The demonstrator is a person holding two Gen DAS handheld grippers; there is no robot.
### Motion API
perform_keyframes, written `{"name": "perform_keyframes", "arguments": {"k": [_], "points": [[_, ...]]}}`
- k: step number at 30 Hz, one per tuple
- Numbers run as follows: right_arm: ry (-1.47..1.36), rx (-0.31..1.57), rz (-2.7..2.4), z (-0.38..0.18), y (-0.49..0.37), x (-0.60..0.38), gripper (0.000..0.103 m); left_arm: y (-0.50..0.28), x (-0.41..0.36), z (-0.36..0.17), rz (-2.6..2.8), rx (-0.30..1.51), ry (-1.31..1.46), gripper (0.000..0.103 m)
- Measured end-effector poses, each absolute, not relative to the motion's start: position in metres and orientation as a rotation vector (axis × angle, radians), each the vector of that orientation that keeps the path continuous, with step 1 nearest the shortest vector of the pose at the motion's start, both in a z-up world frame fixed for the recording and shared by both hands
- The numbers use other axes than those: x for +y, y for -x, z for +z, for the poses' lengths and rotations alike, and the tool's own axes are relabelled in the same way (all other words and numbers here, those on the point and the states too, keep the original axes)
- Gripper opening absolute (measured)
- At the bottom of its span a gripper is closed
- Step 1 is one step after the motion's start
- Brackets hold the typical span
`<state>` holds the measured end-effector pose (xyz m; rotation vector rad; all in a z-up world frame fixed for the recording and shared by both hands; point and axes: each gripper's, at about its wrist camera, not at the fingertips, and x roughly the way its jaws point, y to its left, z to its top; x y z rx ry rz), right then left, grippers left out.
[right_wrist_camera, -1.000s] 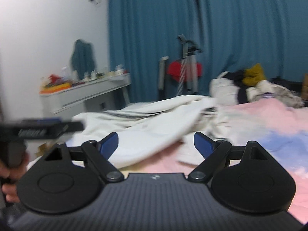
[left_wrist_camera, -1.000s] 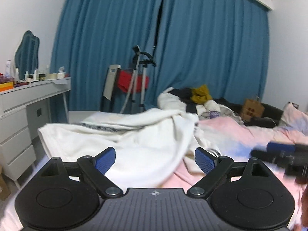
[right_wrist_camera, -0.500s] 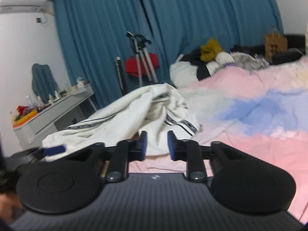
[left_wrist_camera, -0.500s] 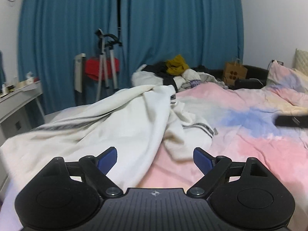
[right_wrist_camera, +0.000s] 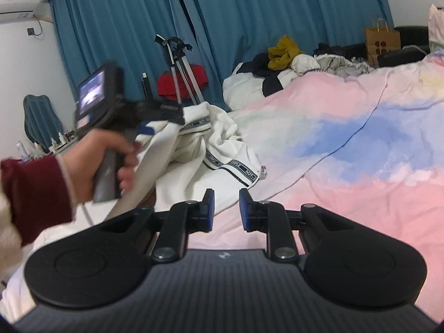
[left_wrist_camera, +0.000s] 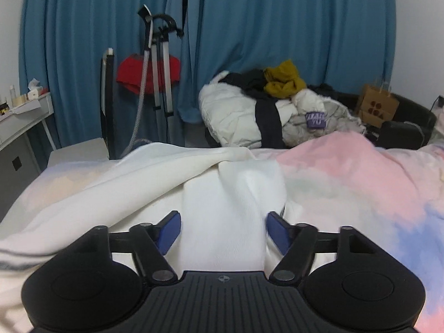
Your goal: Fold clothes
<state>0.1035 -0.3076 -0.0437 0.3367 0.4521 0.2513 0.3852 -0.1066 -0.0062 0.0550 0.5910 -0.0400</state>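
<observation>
While the left tongs point(left_wrist_camera: 222, 233) stand spread around a soft ridge of the white knit garment point(left_wrist_camera: 230, 194) rumpled on the pastel bed point(left_wrist_camera: 360, 183), the right tongs point(right_wrist_camera: 225, 211) hover narrowly parted, gripping nothing, above the bedding.

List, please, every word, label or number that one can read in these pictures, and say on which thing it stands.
"NOT-S", then cut off by a fold: black trim band of the white garment.
"YU": purple label in the clothes pile; its upper line is too blurred to read.
Too blurred to read: pale print on the side of the left tool, seen in the right wrist view.
Paper bag: dots only, no words.
</observation>
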Motion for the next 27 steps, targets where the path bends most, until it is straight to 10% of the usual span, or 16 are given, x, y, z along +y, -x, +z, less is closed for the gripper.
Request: {"name": "perform_keyframes", "arguments": {"k": [2, 3, 17, 27], "points": [[-0.339, 0.465, 0.247, -0.05, -0.112, -0.307, 0.022, -0.399, -0.116, -0.009, -0.05, 0.606, -0.077, 0.009], [-0.34, 0.474, 0.245, -0.053, -0.116, -0.306, 0.022, -0.401, -0.12, -0.009, -0.053, 0.606, -0.089, 0.005], [-0.354, 0.428, 0.259, -0.034, -0.098, -0.305, 0.022, -0.192, -0.112, 0.07, -0.348, 0.422, -0.212, 0.002], [-0.643, 0.523, 0.363, -0.034, -0.088, -0.328, 0.022, -0.045, 0.001, 0.003, -0.201, 0.588, 0.025, 0.002]]}}
